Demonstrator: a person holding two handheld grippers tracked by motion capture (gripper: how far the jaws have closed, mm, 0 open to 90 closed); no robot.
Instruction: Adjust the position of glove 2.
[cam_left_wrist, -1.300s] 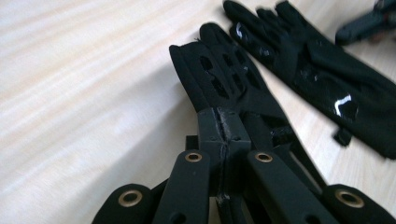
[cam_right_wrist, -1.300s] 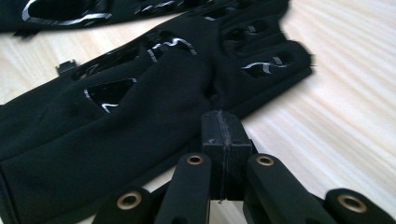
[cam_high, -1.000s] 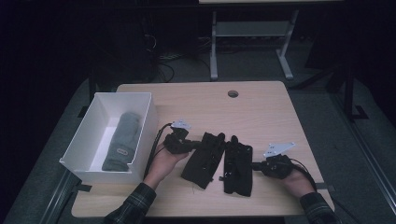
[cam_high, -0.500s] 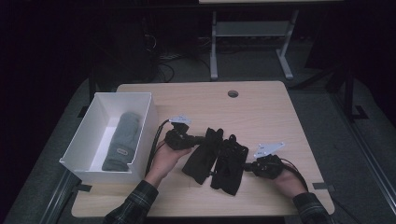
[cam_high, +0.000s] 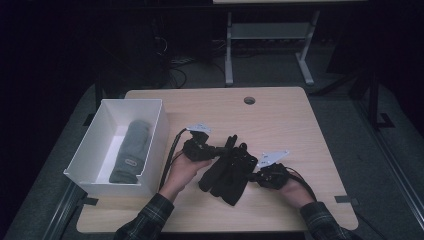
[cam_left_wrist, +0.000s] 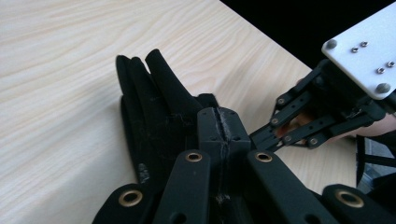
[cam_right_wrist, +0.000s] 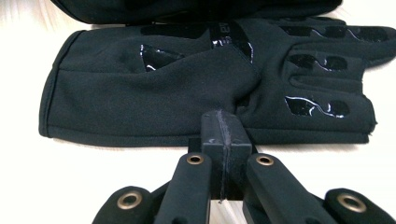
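Note:
Two black gloves lie side by side, overlapping, at the table's front middle: the left glove (cam_high: 216, 170) and the right glove (cam_high: 239, 182). My left gripper (cam_high: 222, 150) is shut, and its tips (cam_left_wrist: 219, 122) rest on the left glove (cam_left_wrist: 154, 102), whose fingers point away. My right gripper (cam_high: 253, 175) is shut too. Its closed tips (cam_right_wrist: 222, 125) sit against the lower edge of the right glove (cam_right_wrist: 140, 93), just below the thumb. I cannot make out fabric pinched between either pair of jaws. The right gripper's grey plate (cam_left_wrist: 362, 53) shows in the left gripper view.
A white box (cam_high: 152, 137) stands at the left of the wooden table (cam_high: 280, 125) with a rolled grey cloth (cam_high: 131, 150) inside. There is a cable hole (cam_high: 249, 100) near the far edge. A metal stand (cam_high: 270, 35) is on the floor beyond.
My right gripper has moved left, and the right glove has slid with it onto the left glove. The left gripper has hardly moved.

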